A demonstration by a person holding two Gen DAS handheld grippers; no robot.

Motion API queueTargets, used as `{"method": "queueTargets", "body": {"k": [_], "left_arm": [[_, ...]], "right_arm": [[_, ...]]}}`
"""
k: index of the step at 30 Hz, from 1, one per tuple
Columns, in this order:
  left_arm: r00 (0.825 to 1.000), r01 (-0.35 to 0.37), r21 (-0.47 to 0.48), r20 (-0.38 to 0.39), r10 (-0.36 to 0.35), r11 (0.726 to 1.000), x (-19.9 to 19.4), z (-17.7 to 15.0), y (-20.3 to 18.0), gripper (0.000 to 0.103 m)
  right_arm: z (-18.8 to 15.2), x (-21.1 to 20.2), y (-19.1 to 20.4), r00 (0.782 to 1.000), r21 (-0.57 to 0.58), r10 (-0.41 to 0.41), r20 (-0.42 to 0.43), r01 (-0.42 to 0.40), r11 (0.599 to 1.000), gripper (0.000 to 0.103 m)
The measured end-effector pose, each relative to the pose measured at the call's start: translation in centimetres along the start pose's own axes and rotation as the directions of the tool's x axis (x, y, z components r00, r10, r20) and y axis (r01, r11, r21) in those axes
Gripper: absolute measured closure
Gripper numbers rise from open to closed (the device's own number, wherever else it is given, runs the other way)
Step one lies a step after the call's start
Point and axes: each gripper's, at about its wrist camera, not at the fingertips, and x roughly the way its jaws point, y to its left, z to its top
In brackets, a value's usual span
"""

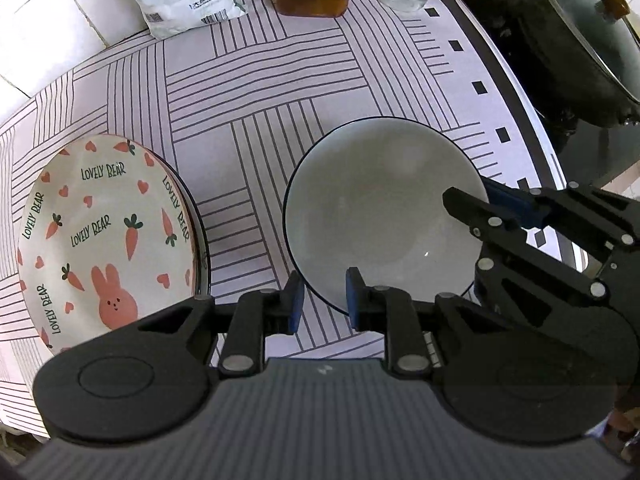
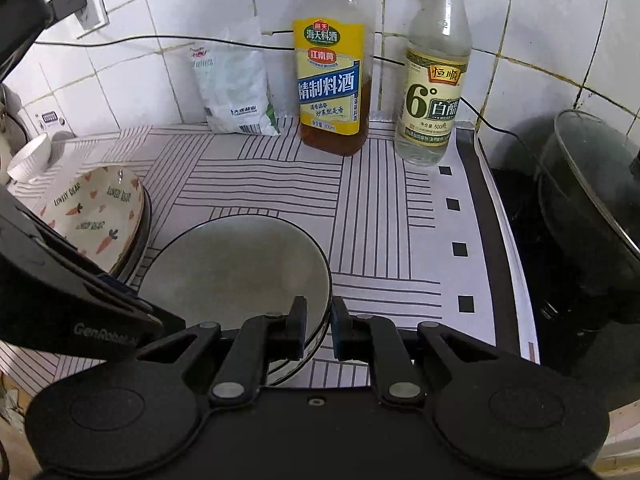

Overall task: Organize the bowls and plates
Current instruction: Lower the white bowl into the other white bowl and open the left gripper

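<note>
A grey bowl with a dark rim point(image 1: 380, 208) sits on the striped mat; it also shows in the right wrist view point(image 2: 236, 268). My left gripper point(image 1: 322, 300) straddles its near-left rim with a gap between the pads and the rim, so it is open. My right gripper point(image 2: 320, 322) has one finger inside and one outside the bowl's right rim, pads pressed on it; it also shows in the left wrist view point(image 1: 486, 204). A carrot-and-rabbit plate point(image 1: 108, 236) lies on a stack of dark-rimmed plates at the left, also in the right wrist view point(image 2: 96, 212).
A salt bag point(image 2: 236, 92), a cooking wine bottle point(image 2: 332, 80) and a vinegar bottle point(image 2: 432, 88) stand at the tiled back wall. A black lidded pot point(image 2: 588, 192) sits on the stove at right. A small white bowl point(image 2: 32, 156) stands far left.
</note>
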Motion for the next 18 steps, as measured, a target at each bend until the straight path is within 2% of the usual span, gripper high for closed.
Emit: {"method": "queueTargets", "body": {"k": [7, 12, 18], "left_arm": [[0.999, 0.027, -0.045, 0.038, -0.026, 0.999, -0.5, -0.6, 0.3, 0.079], [0.997, 0.039, -0.082, 0.071, -0.033, 0.996, -1.6, -1.3, 0.0, 0.074], [0.993, 0.041, -0.074, 0.113, -0.032, 0.996, -3.5, -2.7, -0.8, 0.072]], "right_arm": [[0.1, -0.2, 0.0, 1.0, -0.001, 0.01, 0.018, -0.01, 1.0, 0.083], [-0.1, -1.6, 0.1, 0.999, -0.019, 0.021, 0.027, -0.02, 1.0, 0.08], [-0.6, -4.4, 0.3, 0.998, -0.008, 0.029, 0.064, -0.029, 1.0, 0.078]]}}
